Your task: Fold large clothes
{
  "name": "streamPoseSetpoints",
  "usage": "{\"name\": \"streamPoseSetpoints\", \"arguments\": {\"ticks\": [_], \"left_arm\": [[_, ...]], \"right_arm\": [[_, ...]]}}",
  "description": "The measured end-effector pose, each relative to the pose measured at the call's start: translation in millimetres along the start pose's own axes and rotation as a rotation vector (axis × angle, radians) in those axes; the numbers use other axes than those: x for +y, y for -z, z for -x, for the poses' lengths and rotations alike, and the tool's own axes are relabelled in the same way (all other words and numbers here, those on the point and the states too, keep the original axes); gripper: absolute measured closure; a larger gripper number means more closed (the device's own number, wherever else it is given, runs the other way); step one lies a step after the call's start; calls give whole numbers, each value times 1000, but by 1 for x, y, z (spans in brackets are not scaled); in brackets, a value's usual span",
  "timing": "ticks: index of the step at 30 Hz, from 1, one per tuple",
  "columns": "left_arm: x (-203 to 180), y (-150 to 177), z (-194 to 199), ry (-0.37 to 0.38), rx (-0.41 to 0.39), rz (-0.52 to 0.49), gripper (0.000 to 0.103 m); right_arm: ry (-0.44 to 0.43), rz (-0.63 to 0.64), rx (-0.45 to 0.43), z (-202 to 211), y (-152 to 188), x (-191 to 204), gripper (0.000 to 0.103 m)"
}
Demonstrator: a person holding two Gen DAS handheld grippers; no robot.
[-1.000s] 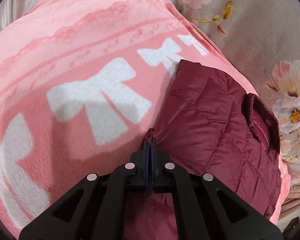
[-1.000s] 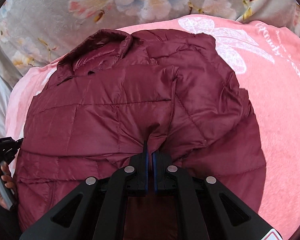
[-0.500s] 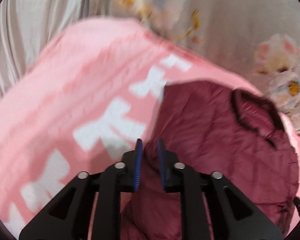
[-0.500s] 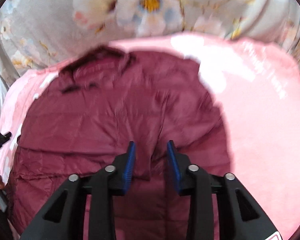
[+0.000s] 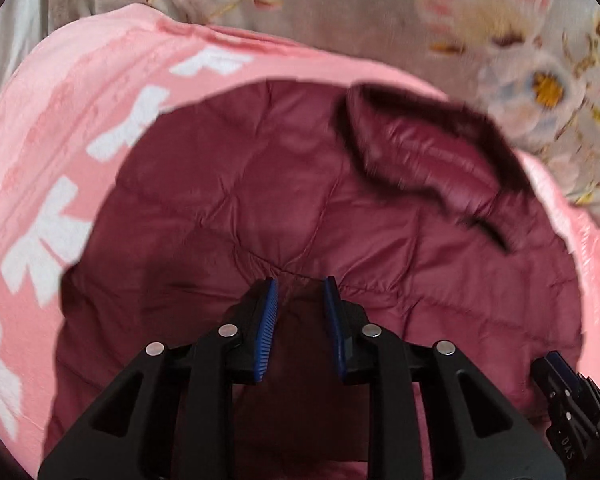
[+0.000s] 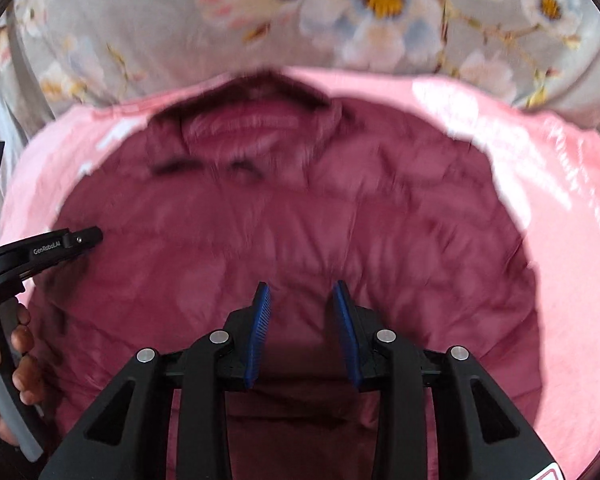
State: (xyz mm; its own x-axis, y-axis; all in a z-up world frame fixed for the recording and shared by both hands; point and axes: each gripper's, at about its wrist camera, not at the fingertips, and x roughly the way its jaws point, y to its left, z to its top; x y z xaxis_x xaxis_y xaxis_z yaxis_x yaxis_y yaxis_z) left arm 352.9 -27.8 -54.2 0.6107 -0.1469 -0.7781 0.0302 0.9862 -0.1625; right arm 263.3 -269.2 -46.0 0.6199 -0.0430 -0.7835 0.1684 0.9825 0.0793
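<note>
jacket (image 5: 300, 208): maroon quilted, I see it flat on pink blanket (image 5: 40, 184), collar at far end
left gripper (image 5: 300, 286): jaws opening, fabric between, pads not pinching
right gripper (image 6: 300, 292): jaws parted, holding nothing, above jacket

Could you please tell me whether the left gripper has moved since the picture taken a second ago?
Yes. The left gripper, once at the maroon jacket's left edge beside the pink blanket, is now over its middle, jaws opening.
</note>
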Motion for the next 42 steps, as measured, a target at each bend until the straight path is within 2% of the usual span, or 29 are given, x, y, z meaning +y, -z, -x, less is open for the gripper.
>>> {"name": "streamPoseSetpoints", "arguments": {"ticks": [6, 10, 42], "left_arm": [[0, 14, -8, -4, -42, -34, 80], [-2, 20, -6, -16, -70, -49, 80], [-8, 20, -9, -49, -83, -81, 79]], "right_arm": [[2, -10, -10, -11, 20, -3, 73], [37, 13, -27, -11, 24, 4, 73], [32, 8, -20, -13, 23, 3, 72]]}}
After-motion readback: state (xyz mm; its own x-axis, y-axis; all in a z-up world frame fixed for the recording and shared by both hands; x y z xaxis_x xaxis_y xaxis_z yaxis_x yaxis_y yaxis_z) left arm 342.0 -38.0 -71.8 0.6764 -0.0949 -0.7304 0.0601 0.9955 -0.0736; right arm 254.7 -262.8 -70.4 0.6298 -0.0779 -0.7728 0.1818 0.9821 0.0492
